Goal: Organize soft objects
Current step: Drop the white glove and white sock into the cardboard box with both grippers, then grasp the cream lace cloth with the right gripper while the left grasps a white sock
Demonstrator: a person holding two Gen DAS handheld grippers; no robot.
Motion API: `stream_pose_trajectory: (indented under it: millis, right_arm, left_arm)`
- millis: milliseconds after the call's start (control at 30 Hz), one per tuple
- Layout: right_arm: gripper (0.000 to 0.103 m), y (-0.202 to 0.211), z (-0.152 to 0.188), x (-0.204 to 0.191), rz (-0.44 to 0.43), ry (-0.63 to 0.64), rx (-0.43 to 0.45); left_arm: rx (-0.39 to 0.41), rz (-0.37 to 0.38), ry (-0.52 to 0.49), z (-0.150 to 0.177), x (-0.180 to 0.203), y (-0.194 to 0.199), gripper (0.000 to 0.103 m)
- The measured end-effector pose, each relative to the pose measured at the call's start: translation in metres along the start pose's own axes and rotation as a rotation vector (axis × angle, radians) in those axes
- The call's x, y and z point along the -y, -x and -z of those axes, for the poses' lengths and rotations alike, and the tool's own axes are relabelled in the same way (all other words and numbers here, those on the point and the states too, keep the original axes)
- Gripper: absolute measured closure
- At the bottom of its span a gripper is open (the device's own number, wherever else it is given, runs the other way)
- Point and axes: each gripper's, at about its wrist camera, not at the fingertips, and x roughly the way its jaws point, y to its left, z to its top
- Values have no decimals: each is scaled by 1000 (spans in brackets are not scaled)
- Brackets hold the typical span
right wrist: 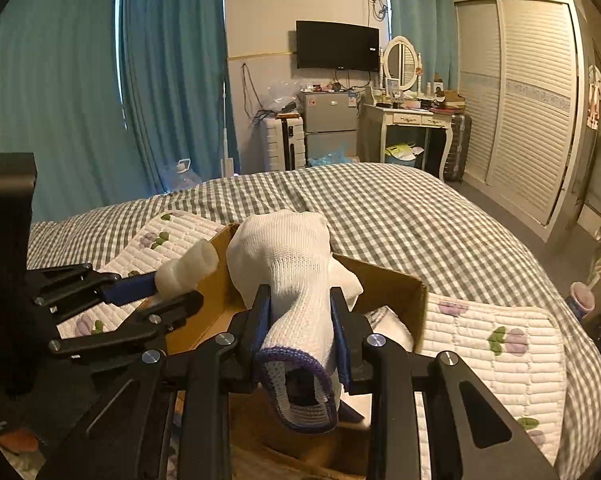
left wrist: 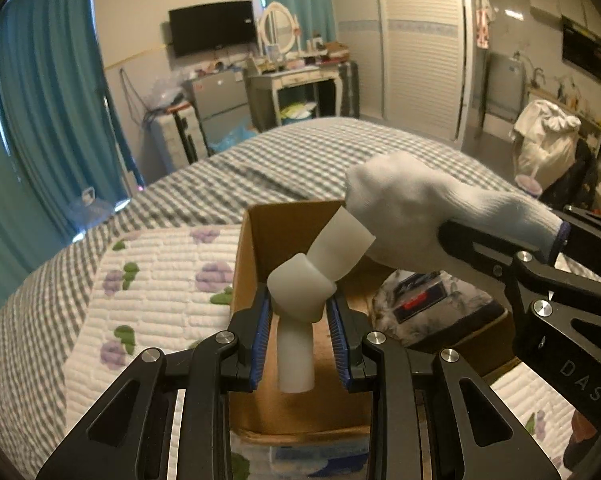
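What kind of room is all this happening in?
Most likely a lived-in bedroom: a bed with a grey-and-white checked cover, a white dressing table with an oval mirror, and a white louvred sliding wardrobe.

the brown cardboard box floor beneath the jaws is mostly hidden by them; a patterned soft item right of the left jaws is partly covered, its print unreadable; the white knitted glove fingers beyond the right jaws cannot be made out.

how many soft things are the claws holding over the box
2: a white knit glove in the right claw, a pale foam piece in the left claw. More lie in the cardboard box, partly hidden.
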Motion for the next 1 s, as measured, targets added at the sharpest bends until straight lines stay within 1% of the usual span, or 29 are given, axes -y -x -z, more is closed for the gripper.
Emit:
stream_pose_trajectory:
  millis: [100, 167, 200, 233, 267, 300, 367, 467, 533, 600, 633, 667, 700, 733, 800, 867, 900, 1000]
  right_arm:
    - [70, -3, 3, 2, -14, -15, -1]
    - [52, -1, 4, 4, -14, -17, -4]
    - [49, 4, 4, 4, -1, -16, 6]
    - [46, 10, 3, 5, 14, -13, 16]
    - [46, 16, 1, 6, 24, -10, 20]
    - [46, 22, -1, 9, 33, -10, 21]
    - [46, 38, -6, 11, 49, -14, 25]
    - [44, 71, -15, 13, 73, -13, 41]
    - [43, 94, -21, 10, 98, -1, 56]
    - [39, 119, -28, 4, 114, 9, 73]
    - [36, 134, -31, 1, 122, 12, 84]
    - [32, 146, -33, -3, 127, 15, 93]
    - [30, 157, -35, -6, 132, 18, 99]
    - [27, 170, -37, -12, 142, 25, 108]
    - [23, 192, -40, -24, 156, 38, 125]
    - [10, 211, -42, -37, 161, 49, 136]
    - [8, 220, -42, -45, 156, 55, 138]
    - [6, 235, -36, -66, 145, 65, 141]
  left_arm:
    - [10, 1, -5, -1, 3, -2, 73]
    - [18, -6, -23, -2, 8, 1, 71]
    - [20, -11, -30, -3, 10, 2, 58]
    - [25, -14, -35, -3, 11, 5, 46]
    - [43, -22, -37, -3, 13, 10, 24]
    - [77, -32, -36, -3, 14, 19, 15]
    - [114, -39, -39, -5, 13, 33, 15]
    - [140, -44, -33, -13, 9, 57, 15]
    - [173, -52, -28, -19, 5, 80, 15]
    - [214, -52, -14, -24, -1, 107, 13]
    - [226, -48, -7, -25, -3, 117, 11]
    - [242, -42, 3, -26, -7, 129, 4]
    - [264, -40, 11, -27, -11, 144, 0]
    - [284, -42, 15, -27, -14, 157, 0]
    - [300, -46, 13, -26, -20, 175, 0]
    - [319, -49, 12, -24, -28, 194, 0]
    - [327, -49, 12, -22, -33, 203, 0]
    - [335, -40, 16, -11, -47, 219, 0]
